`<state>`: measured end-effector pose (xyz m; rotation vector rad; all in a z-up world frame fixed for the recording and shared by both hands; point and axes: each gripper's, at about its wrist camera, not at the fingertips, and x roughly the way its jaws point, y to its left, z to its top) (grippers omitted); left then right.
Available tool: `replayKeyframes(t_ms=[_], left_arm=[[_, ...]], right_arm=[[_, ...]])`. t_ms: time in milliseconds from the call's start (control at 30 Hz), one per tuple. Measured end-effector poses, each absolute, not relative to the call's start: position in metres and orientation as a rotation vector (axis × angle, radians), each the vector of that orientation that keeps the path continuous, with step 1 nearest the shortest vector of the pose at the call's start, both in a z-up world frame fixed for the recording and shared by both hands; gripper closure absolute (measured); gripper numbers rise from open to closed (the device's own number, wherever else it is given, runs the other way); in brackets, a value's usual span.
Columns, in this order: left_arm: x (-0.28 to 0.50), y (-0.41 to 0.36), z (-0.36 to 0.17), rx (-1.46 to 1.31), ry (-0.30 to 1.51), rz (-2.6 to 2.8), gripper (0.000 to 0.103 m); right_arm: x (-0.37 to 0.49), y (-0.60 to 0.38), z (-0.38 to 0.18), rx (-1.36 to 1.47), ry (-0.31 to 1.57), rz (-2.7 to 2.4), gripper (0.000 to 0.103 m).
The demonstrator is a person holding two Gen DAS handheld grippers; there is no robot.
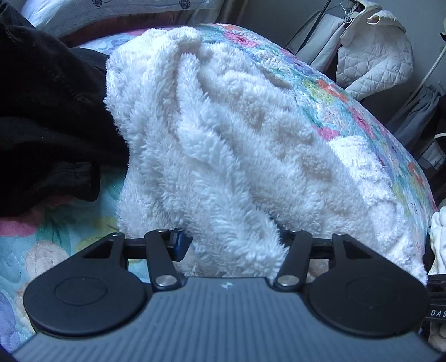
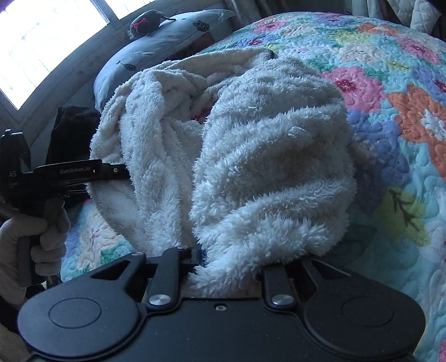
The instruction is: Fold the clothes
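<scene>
A white fluffy fleece garment lies bunched in thick folds on the bed. In the left wrist view a wad of it fills the gap between the fingers of my left gripper, which is shut on it; the right fingertip is buried in the pile. In the right wrist view the same garment hangs in front of my right gripper, whose jaws pinch a narrow fold at its near edge. Off to the left, the left gripper reaches sideways into the fleece, held by a gloved hand.
A floral quilt covers the bed. A black garment is piled left of the fleece. At the head lie a pillow and a grey stuffed toy. A white quilted jacket hangs beyond the bed.
</scene>
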<state>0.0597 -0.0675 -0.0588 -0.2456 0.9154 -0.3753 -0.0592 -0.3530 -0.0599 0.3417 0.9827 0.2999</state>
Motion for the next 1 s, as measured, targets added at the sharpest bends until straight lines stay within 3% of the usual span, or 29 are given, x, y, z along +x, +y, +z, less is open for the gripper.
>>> replayKeyframes(t_ms=[300, 333, 467, 567, 833, 900, 933, 967, 1000], left_arm=[[0.063, -0.05, -0.026, -0.266, 0.839, -0.346, 0.041], [0.063, -0.049, -0.022, -0.257, 0.821, -0.332, 0.036], [0.066, -0.042, -0.02, -0.248, 0.781, -0.279, 0.02], [0.073, -0.043, -0.037, -0.276, 0.818, -0.268, 0.019], [0.092, -0.066, -0.073, -0.306, 0.896, -0.259, 0.016], [0.094, -0.069, -0.078, -0.291, 0.9, -0.249, 0.024], [0.094, -0.07, -0.078, -0.271, 0.888, -0.255, 0.041], [0.093, -0.071, -0.077, -0.253, 0.878, -0.261, 0.058], [0.092, -0.072, -0.074, -0.241, 0.865, -0.265, 0.061]], right_arm=[[-0.067, -0.379, -0.015, 0.39, 0.901, 0.253, 0.055], [-0.068, -0.384, -0.009, 0.386, 0.887, 0.239, 0.047], [-0.072, -0.403, 0.007, 0.391, 0.846, 0.201, 0.043], [-0.061, -0.408, -0.004, 0.396, 0.86, 0.167, 0.03], [-0.012, -0.4, -0.08, 0.487, 0.985, 0.175, 0.027], [-0.008, -0.385, -0.09, 0.427, 0.995, 0.217, 0.031], [-0.006, -0.378, -0.09, 0.389, 0.98, 0.236, 0.047], [-0.005, -0.372, -0.089, 0.351, 0.962, 0.254, 0.053], [-0.005, -0.369, -0.083, 0.325, 0.938, 0.258, 0.063]])
